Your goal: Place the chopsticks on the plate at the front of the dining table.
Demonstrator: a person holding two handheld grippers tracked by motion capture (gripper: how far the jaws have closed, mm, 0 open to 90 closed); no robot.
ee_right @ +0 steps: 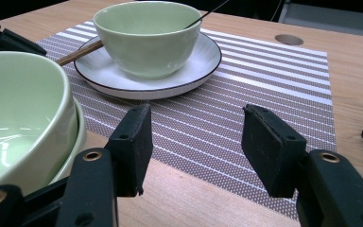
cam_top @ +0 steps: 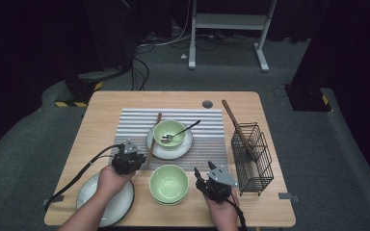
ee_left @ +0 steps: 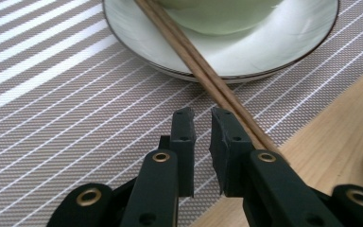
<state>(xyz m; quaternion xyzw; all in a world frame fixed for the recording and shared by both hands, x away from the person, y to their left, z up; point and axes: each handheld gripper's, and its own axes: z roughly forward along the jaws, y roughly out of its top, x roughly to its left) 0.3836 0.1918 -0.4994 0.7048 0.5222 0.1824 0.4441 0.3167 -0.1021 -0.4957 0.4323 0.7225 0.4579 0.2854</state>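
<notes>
A pair of wooden chopsticks (cam_top: 154,137) (ee_left: 189,56) lies on the striped placemat (cam_top: 207,144), one end resting on the rim of a white plate (cam_top: 171,150) (ee_left: 274,47). My left gripper (cam_top: 138,159) (ee_left: 202,120) sits low over the mat at their near end. Its jaws are almost together with nothing between them, and the chopsticks pass just outside the right jaw. A green bowl (cam_top: 169,131) (ee_right: 146,35) with a spoon (cam_top: 183,131) stands on that plate. My right gripper (cam_top: 204,170) (ee_right: 196,127) hovers open and empty beside stacked green bowls (cam_top: 168,184) (ee_right: 19,109).
A black wire basket (cam_top: 252,156) holding a long wooden stick (cam_top: 236,125) stands at the table's right side. A second white plate (cam_top: 120,204) lies at the front left under the left forearm. Cables trail from both grippers toward the front edge.
</notes>
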